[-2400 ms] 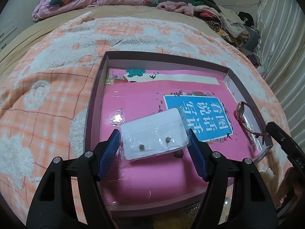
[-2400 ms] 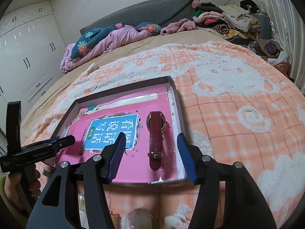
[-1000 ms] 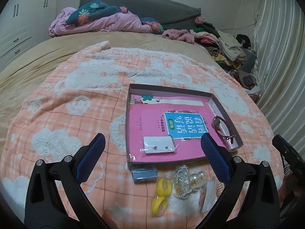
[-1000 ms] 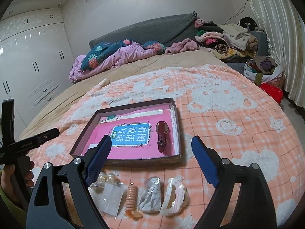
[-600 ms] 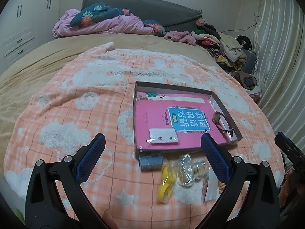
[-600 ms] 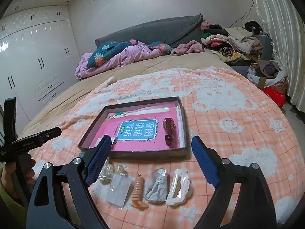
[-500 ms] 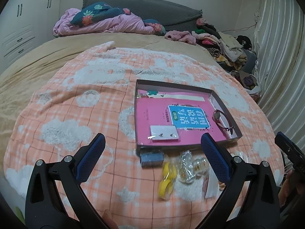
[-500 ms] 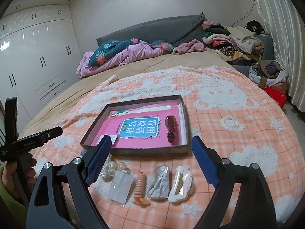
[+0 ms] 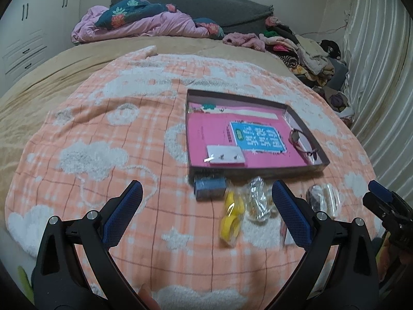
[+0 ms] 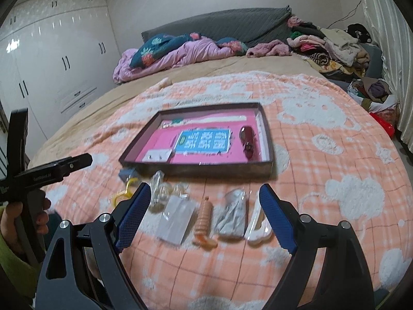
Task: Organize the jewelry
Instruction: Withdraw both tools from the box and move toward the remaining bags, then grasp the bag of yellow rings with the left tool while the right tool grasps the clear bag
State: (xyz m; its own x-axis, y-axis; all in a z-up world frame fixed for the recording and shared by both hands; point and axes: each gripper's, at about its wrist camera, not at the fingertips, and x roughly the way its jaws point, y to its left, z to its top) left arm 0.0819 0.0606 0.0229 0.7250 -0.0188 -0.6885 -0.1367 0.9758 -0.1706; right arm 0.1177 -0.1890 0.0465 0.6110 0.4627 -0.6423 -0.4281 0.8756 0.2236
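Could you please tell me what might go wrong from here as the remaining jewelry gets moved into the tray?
1. The small packets lie close together in a row on the fluffy blanket; the open right gripper could pinch two at once or snag the fabric.
2. The clear bags look slippery and may slide out.
3. The watch and earring card already in the tray could be knocked by the next drop.

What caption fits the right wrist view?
Open right gripper above bagged trinkets on an orange blanket, before a tray.

Blurred Chinese characters on blue label (image 9: 258, 140) in tray (image 9: 255, 171), unreadable.
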